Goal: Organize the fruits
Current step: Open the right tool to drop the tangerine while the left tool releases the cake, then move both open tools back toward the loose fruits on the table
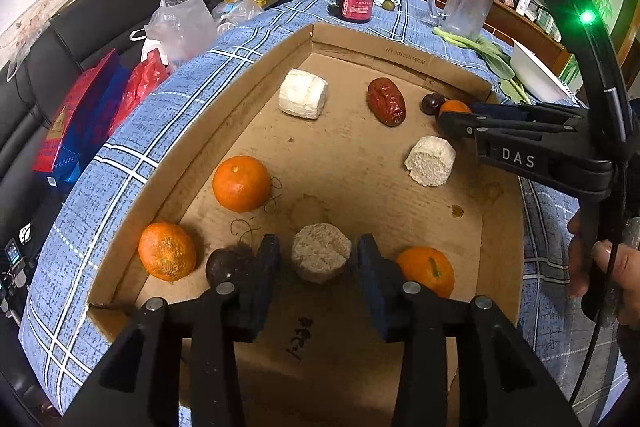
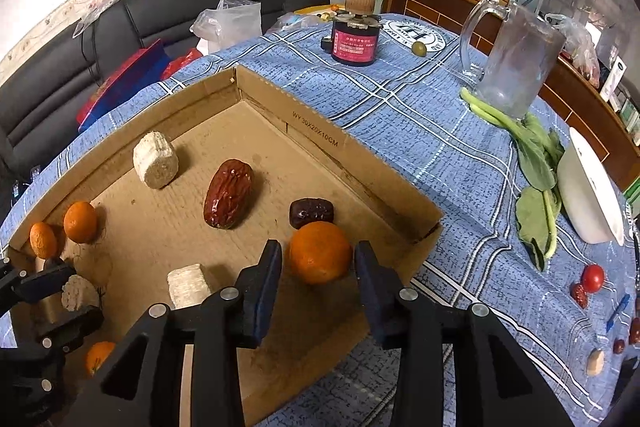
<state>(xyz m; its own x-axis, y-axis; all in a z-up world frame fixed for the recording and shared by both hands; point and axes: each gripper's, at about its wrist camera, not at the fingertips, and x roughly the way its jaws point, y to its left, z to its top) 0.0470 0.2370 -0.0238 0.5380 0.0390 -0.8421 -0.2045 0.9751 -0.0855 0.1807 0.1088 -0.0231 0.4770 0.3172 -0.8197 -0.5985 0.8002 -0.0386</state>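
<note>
A shallow cardboard tray (image 1: 256, 83) (image 2: 360, 167) holds several oranges, pale cylindrical chunks, a big red date (image 1: 386, 101) (image 2: 229, 193) and a dark date (image 2: 311, 213). My left gripper (image 1: 318, 267) is open, its pads on either side of a tan chunk (image 1: 321, 257), which also shows in the right wrist view (image 2: 78, 291). My right gripper (image 2: 318, 269) is open around an orange (image 2: 320, 251) near the tray's right corner; the same orange (image 1: 454, 106) shows at its fingertips in the left wrist view.
On the blue checked cloth stand a dark jar with a red label (image 2: 355, 45), a glass pitcher (image 2: 516, 65), leafy greens (image 2: 536, 163) and a white dish (image 2: 592, 195). Small red fruits (image 2: 592, 278) lie at the right. A black sofa with bags (image 1: 100, 107) lies left.
</note>
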